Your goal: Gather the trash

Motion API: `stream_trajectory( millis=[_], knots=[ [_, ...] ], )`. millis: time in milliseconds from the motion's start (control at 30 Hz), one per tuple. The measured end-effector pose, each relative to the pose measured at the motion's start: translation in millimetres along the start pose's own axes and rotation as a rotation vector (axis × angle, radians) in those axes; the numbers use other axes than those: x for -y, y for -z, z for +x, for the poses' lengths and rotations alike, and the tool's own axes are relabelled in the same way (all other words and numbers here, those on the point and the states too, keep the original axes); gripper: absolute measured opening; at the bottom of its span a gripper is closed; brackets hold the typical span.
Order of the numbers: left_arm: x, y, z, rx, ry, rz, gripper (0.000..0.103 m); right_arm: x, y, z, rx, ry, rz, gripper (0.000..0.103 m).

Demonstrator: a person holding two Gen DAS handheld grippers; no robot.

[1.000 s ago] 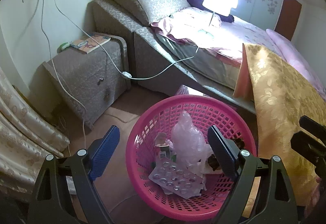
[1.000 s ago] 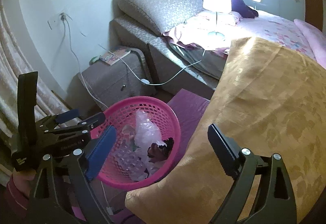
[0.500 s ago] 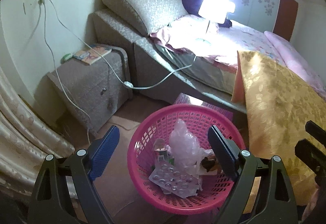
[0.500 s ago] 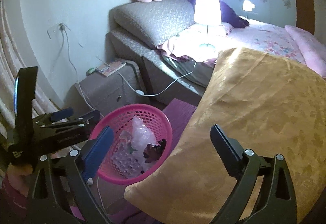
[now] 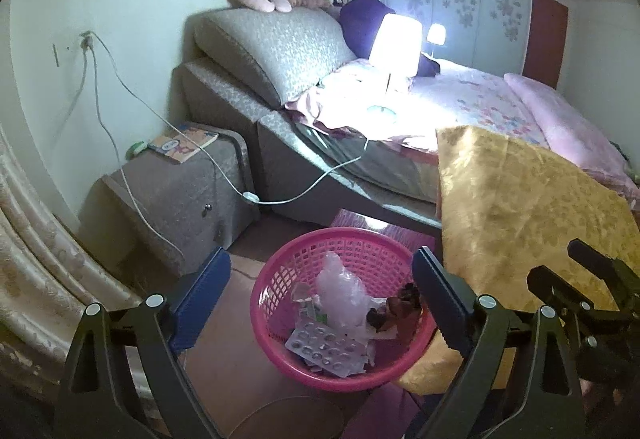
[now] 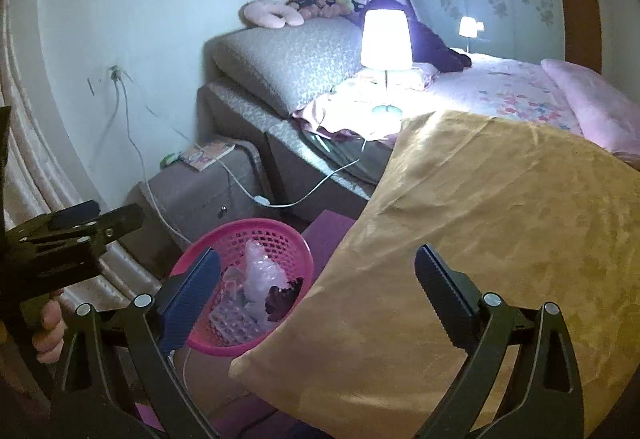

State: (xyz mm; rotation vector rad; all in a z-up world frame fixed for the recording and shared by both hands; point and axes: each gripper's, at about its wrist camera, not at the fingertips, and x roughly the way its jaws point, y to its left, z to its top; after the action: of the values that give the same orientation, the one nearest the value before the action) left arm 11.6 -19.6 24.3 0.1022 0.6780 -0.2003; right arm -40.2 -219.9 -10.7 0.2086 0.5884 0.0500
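With crumpled wrap and a blister pack already lying in the pink basket point(image 5: 276, 303) on the floor beside the bed, the left gripper point(image 5: 320, 291) and right gripper point(image 6: 316, 287), jaws just opened wide and empty, seem between pickups, so finding remaining trash comes next.

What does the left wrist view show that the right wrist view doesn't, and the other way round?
Only the left wrist view: the whole basket with its trash, blister pack in front, and the right gripper edging in at the right.

Only the right wrist view: the hand holding the left gripper at the left, and the gold pillow covering the basket's near side.

Both: basket, pillow, lit lamp, nightstand, and wide-open fingers holding nothing.
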Motion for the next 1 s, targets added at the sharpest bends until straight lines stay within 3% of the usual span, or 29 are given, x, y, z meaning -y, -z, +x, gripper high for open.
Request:
stream_trajectory(
  millis=[1000],
  knots=[
    [-2.7,23.6,1.9,0.034,-0.075,0.01,0.092,-36.9,15.3,-6.5,-0.01,-0.02,-0.121,0.095]
  ],
)
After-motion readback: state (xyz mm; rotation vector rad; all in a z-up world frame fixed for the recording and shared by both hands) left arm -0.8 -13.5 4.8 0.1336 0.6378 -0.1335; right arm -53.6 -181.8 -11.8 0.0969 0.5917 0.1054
